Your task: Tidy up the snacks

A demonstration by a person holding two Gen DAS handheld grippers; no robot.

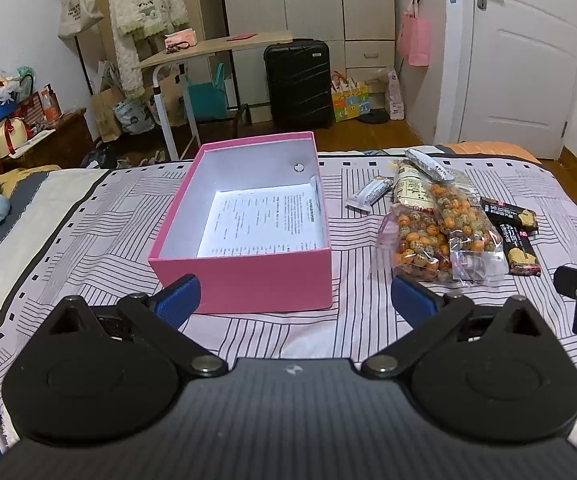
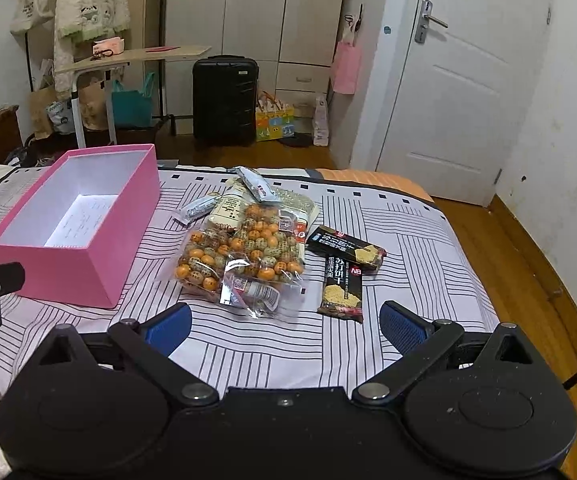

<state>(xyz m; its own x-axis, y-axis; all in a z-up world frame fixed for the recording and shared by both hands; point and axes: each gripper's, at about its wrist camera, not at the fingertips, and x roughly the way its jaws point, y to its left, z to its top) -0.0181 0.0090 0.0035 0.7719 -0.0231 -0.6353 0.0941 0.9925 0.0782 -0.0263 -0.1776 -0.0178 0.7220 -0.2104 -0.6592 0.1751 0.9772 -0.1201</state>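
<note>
your left gripper point(image 1: 294, 296) wide open, holds nothing, blue bumpy pads. pink cardboard box point(image 1: 248, 280) sits just past it on striped bedsheet point(image 1: 88, 232), printed paper point(image 1: 264, 220) flat inside. right of box: crinkly clear bag of round orange candies point(image 2: 244, 256), two flat black cracker packs point(image 2: 342, 280), small silver bars point(image 2: 196, 209). your right gripper point(image 2: 284, 326) wide open too, empty, candy bag just ahead.
</note>
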